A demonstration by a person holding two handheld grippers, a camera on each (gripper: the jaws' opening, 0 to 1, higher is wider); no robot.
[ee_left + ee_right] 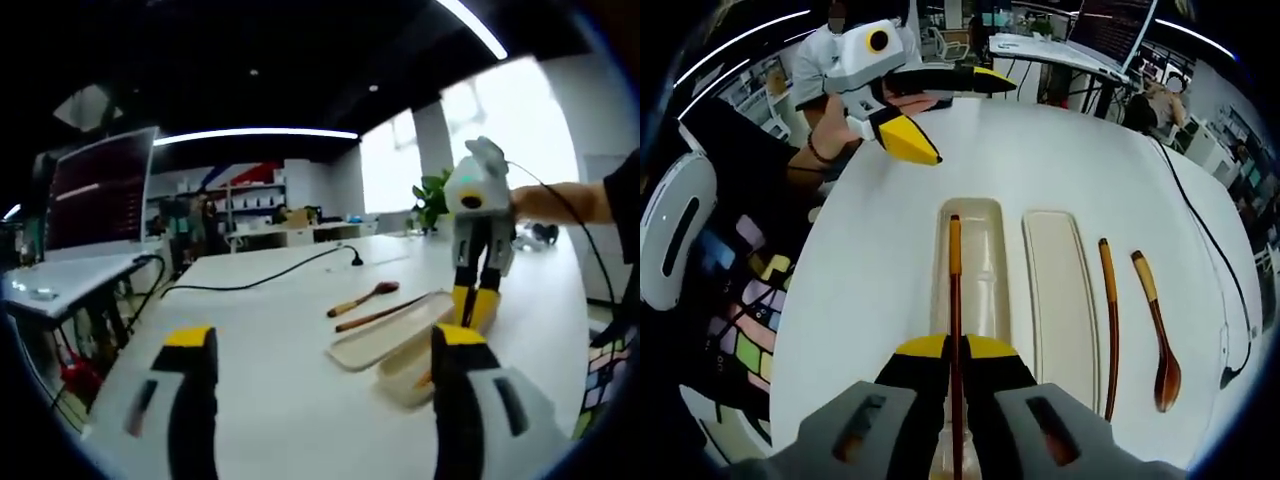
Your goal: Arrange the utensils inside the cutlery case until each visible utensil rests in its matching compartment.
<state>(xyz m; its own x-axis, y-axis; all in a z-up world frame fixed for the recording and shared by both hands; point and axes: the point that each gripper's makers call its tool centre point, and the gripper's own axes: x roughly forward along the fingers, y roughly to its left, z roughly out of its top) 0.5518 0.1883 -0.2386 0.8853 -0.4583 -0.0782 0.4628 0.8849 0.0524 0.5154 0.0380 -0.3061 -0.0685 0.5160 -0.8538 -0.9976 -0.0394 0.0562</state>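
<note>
White and broad, the surface [870,250] carried everything. In the right gripper view, going left to right, the left tool [940,115] hung above the surface's far-left part in a person's hand [840,125], its yellow-tipped jaws spread wide and holding nothing. Next lay the cutlery case [985,270], a long cream tray, and over it ran a brown chopstick [954,300] with a lighter tip; the right tool [955,350] was clamped on this chopstick's near end, jaws pressed together around it. Whether the stick touched the tray floor could not be told. Just beside the tray lay the case lid [1060,300], flat and of the same cream colour. Right of the lid, on the bare surface, lay a second chopstick [1110,320], then a wooden spoon [1160,340], bowl toward the camera, near a black cable [1210,250].

In the left gripper view, a laptop [100,190] stood at far left on a side desk.
</note>
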